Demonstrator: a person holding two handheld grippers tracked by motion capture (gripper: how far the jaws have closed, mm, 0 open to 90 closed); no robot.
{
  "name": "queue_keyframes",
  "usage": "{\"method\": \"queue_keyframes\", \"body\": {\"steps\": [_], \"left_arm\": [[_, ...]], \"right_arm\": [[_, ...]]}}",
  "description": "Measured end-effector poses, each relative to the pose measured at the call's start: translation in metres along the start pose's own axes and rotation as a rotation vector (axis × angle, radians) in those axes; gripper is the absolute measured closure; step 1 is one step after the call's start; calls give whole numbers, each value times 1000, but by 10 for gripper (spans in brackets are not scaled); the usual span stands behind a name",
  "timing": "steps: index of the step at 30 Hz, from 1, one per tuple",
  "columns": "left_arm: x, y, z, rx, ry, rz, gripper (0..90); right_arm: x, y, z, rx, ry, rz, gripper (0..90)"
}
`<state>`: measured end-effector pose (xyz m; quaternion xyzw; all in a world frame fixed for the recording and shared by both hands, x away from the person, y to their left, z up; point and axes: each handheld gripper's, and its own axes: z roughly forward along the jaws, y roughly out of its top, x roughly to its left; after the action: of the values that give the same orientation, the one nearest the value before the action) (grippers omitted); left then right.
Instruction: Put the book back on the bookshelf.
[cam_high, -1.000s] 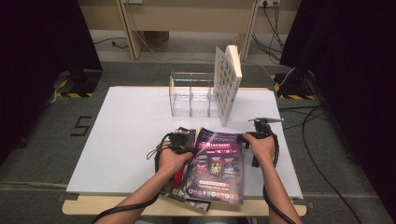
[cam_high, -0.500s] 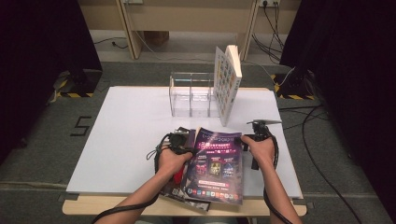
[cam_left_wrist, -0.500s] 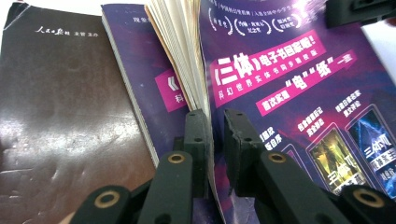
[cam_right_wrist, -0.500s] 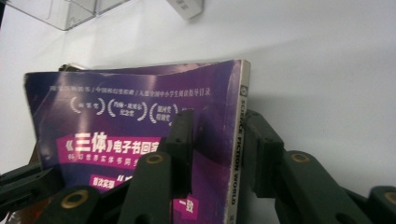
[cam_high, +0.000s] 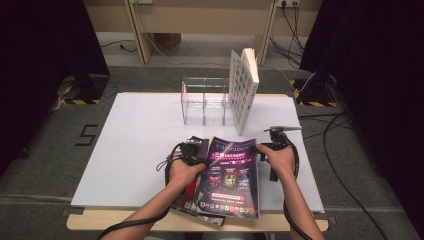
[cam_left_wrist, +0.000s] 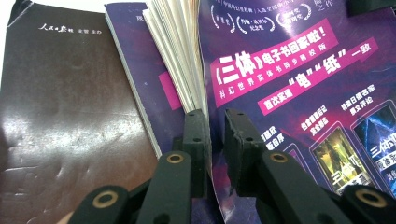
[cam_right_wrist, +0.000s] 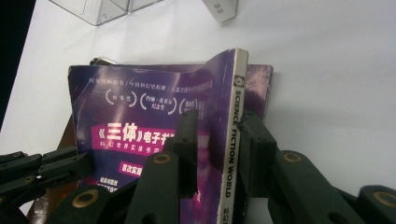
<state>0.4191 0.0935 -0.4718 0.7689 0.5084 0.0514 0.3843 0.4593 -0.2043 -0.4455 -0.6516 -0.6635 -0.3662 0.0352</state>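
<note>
Far left of the white counter (cam_high: 130, 145): bare, wide room toward the left edge. Dark brown book (cam_left_wrist: 70, 116) flat at the bottom of a small stack near the front edge, a second purple magazine (cam_left_wrist: 135, 79) on top of it, likely waiting their turn. Left gripper (cam_high: 192, 152) at the left, page-side edge of the top purple magazine (cam_high: 232, 175); in the left gripper view jaws pinching the front cover only, pages fanning loose beside the inner jaw, jaws just eased slightly wider, grip on the cover judged light. Magazine itself raised off the stack at centre front of the counter, cover up, held from both sides, presumably to lift it clear without folding. Right gripper (cam_high: 270, 150) on the spine side; in the right gripper view jaws straddling the white spine strip reading SCIENCE FICTION WORLD, just been closing in, spine between them, contact looks made but firmness hard to tell. Behind, clear acrylic organiser (cam_high: 207, 102) with upright slots, left and middle slots vacant; a patterned book (cam_high: 243, 90) standing tilted at its right end. Open counter between magazine and organiser, no obstacle in that lane. Right edge close beside the right hand, little margin there; front edge under the stack, lowest corners overhanging it
</note>
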Motion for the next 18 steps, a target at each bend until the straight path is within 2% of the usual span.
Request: {"method": "queue_keyframes", "body": {"steps": [4,7,10,14,18], "left_arm": [[0,0,0,1,1,3,786],[0,0,-1,5,3,15,787],[1,1,-1,7,-3,7,787],[3,-1,-3,-8,-13,14,780],[7,-4,-12,-35,-21,31,756]], "right_arm": [[1,1,-1,12,0,-8,768],[2,4,-5,33,45,2,813],[7,6,-8,40,56,-4,823],[15,5,-12,22,49,-22,829],[24,2,-15,-21,42,-47,833]]}}
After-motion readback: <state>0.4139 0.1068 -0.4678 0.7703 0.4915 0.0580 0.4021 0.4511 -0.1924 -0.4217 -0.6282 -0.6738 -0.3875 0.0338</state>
